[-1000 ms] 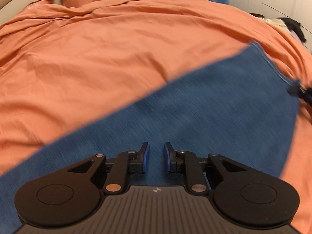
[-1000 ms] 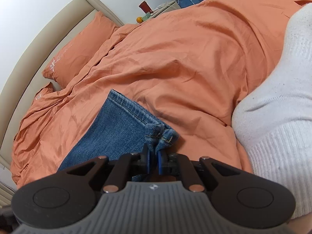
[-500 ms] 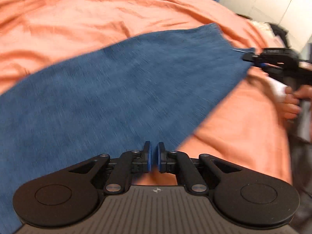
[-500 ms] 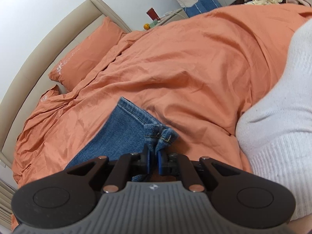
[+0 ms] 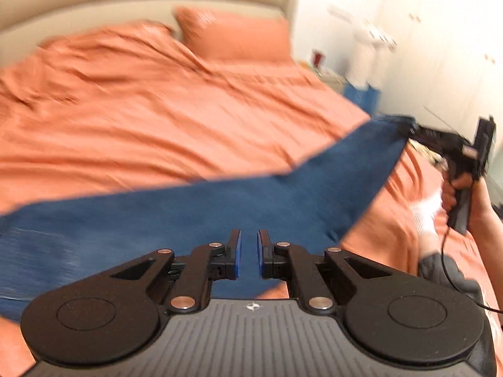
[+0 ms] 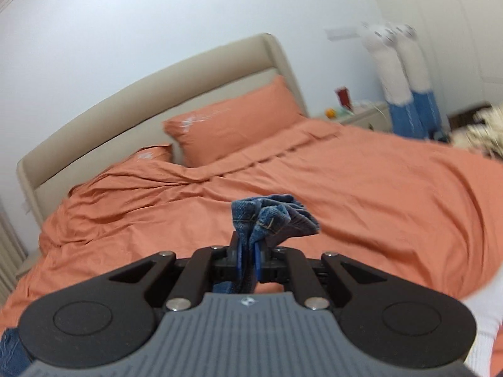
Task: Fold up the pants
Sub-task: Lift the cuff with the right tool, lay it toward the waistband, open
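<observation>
Your right gripper [image 6: 248, 256] is pinched on the bunched hem of the jeans [image 6: 272, 216], lifted above the orange duvet [image 6: 393, 194]. Your left gripper [image 5: 248, 251] has its jaws apart with a small gap, nothing between them, hovering over the blue denim. The jeans [image 5: 220, 210] stretch from under your left gripper out to your right one [image 5: 411, 130]. Orange pillow [image 6: 232, 125] sits against the beige headboard [image 6: 151, 94].

Pants [image 5: 220, 207] now lifted higher (left gripper [image 5: 247, 253] wider)

Open duvet [image 6: 393, 194] beyond lifted jeans [image 5: 220, 207]
</observation>
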Motion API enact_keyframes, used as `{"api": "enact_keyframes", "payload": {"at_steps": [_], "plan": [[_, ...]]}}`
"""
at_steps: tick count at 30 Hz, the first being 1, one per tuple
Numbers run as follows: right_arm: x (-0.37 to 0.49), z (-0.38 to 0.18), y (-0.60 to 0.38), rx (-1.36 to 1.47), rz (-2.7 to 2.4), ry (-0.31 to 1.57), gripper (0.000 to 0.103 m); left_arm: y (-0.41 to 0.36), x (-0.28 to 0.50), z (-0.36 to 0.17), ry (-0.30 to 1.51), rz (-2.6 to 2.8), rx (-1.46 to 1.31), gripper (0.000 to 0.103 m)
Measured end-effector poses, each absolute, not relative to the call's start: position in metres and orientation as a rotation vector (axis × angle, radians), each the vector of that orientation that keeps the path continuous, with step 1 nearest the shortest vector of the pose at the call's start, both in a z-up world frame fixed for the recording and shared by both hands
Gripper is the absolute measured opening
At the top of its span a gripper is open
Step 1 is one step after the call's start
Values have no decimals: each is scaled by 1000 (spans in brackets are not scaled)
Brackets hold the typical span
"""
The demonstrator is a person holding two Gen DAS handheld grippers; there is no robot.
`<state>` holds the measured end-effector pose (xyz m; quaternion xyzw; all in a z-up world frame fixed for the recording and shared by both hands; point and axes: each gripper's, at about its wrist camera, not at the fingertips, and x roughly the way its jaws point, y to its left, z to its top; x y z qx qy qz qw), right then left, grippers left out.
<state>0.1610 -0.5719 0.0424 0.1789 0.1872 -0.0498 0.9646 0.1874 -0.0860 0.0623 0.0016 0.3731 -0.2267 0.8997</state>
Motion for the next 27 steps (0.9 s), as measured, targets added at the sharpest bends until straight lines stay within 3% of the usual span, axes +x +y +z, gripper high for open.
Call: {"api": "enact_keyframes", "payload": {"at_steps": [7, 11, 15, 20, 22, 27], "plan": [[184, 112, -451, 130, 49, 363, 3, -2, 165, 162, 630, -268, 59, 9], [198, 109, -371, 28, 149, 411, 3, 28, 166, 170, 639, -197, 45, 14], [208, 66, -302, 4, 246, 504, 3, 46, 175, 126, 694, -224, -39, 18], [201, -26, -232, -30, 364, 694, 3, 71, 194, 42, 811, -286, -204, 21], [192, -64, -213, -86, 382, 759, 3, 72, 208, 6, 869, -309, -268, 27], [176, -109, -202, -127, 412, 843, 19, 72, 238, -52, 953, -376, -402, 39]]}}
